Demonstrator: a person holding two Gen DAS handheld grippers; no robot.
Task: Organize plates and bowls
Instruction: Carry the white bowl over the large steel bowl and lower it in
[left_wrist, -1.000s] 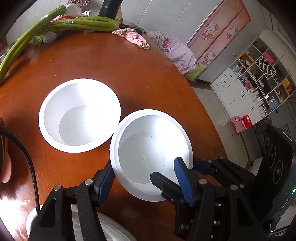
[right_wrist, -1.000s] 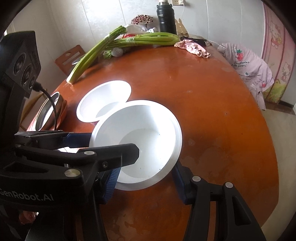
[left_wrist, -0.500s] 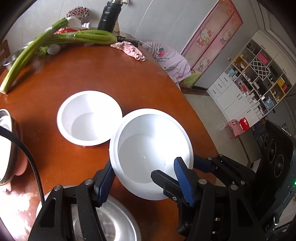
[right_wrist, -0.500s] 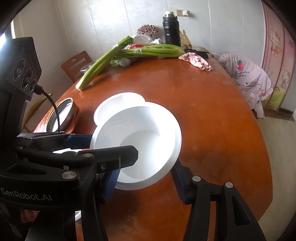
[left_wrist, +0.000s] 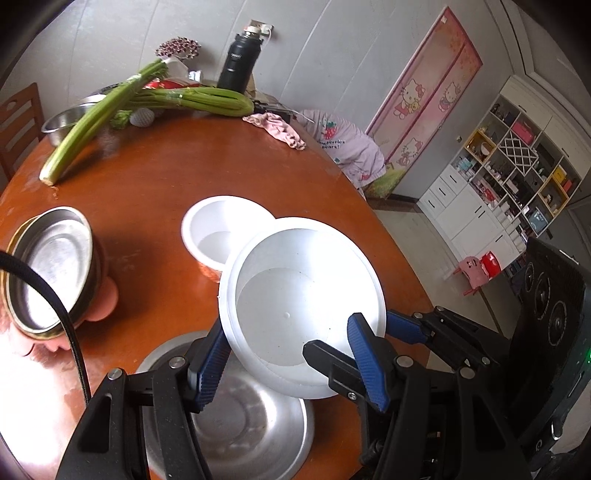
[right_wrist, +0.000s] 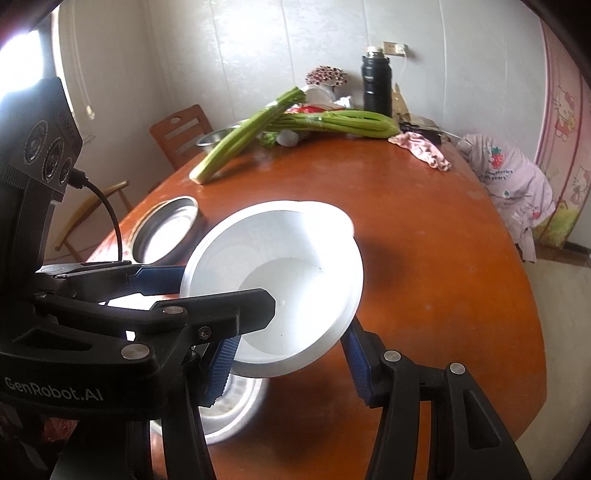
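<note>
A large white bowl (left_wrist: 295, 302) is held up in the air above the round wooden table (left_wrist: 184, 173), gripped from both sides. My left gripper (left_wrist: 291, 365) is shut on its near rim, and my right gripper (right_wrist: 284, 354) is shut on it from the other side. The bowl also shows in the right wrist view (right_wrist: 280, 280), tilted. A second white bowl (left_wrist: 218, 229) stands on the table behind it, partly hidden. A steel bowl (left_wrist: 236, 413) sits below the lifted one. Another steel bowl (left_wrist: 48, 266) rests on a pink dish at the left.
Long celery stalks (left_wrist: 147, 99), a black flask (left_wrist: 238, 62), a pink cloth (left_wrist: 275, 127) and a steel basin (left_wrist: 64, 122) lie at the table's far side. A wooden chair (right_wrist: 181, 133) stands beyond the far left edge. The left gripper's cable (left_wrist: 62, 325) hangs at the left.
Both grippers have lifted the large white bowl off the table and drawn it back toward me. The second white bowl stays put and looks farther away. The steel bowls have come into view.
</note>
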